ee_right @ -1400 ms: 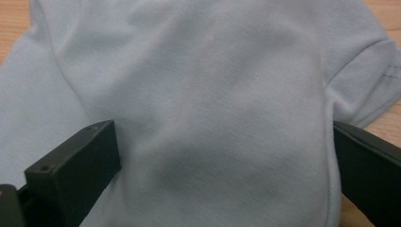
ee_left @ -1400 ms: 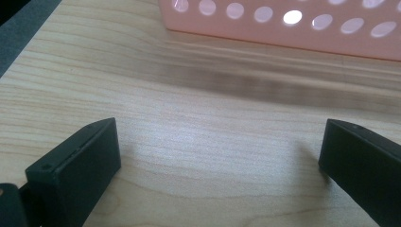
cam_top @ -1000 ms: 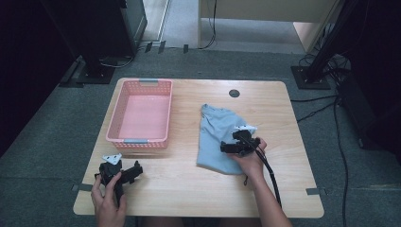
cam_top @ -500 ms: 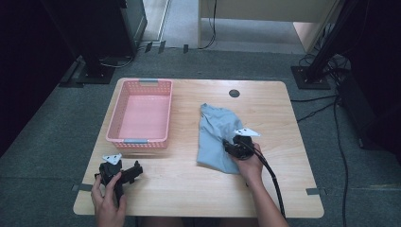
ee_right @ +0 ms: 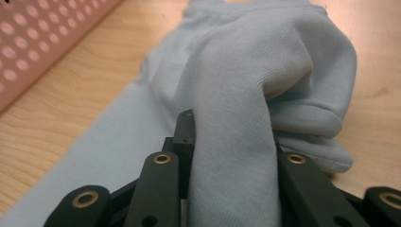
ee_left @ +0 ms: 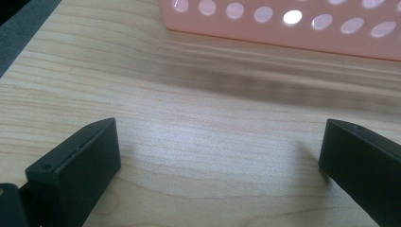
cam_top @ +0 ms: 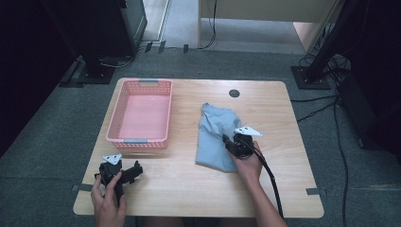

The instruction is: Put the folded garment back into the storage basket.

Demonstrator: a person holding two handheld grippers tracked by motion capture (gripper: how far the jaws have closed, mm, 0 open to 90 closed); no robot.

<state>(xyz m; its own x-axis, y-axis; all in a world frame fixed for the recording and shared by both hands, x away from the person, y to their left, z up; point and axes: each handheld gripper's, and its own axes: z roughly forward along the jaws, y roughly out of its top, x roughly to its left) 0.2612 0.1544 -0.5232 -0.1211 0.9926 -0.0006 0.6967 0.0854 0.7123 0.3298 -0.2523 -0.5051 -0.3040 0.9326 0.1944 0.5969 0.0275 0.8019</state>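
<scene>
Cloth (cam_top: 215, 135), pale blue and rumpled, is lying right of the tabletop's (cam_top: 189, 189) middle, running from near the small dark round grommet (cam_top: 234, 93) by the far edge down toward the near edge. We are holding the right gripper (cam_top: 232, 145) at the cloth's near right part, with our right hand (cam_top: 248, 163) behind it and its black cable (cam_top: 269, 182) trailing off over the near edge. In the right gripper view a fold of the cloth (ee_right: 236, 142) is running down between the two black jaws, which are closed tight on it, while the rest is bunching up ahead in a soft hump and spreading flat to the left.

We are resting the left gripper (cam_top: 135, 171) near the near left corner of the tabletop, our left hand (cam_top: 108, 198) wrapped around it. In the left gripper view its jaws are standing wide apart over bare wood, gripping nothing, and the pink basket's (ee_left: 293, 23) perforated wall is crossing just ahead.

From the high view, the pink basket (cam_top: 142, 113) is sitting at the left part of the tabletop, reaching toward the far edge, well apart from the cloth.
</scene>
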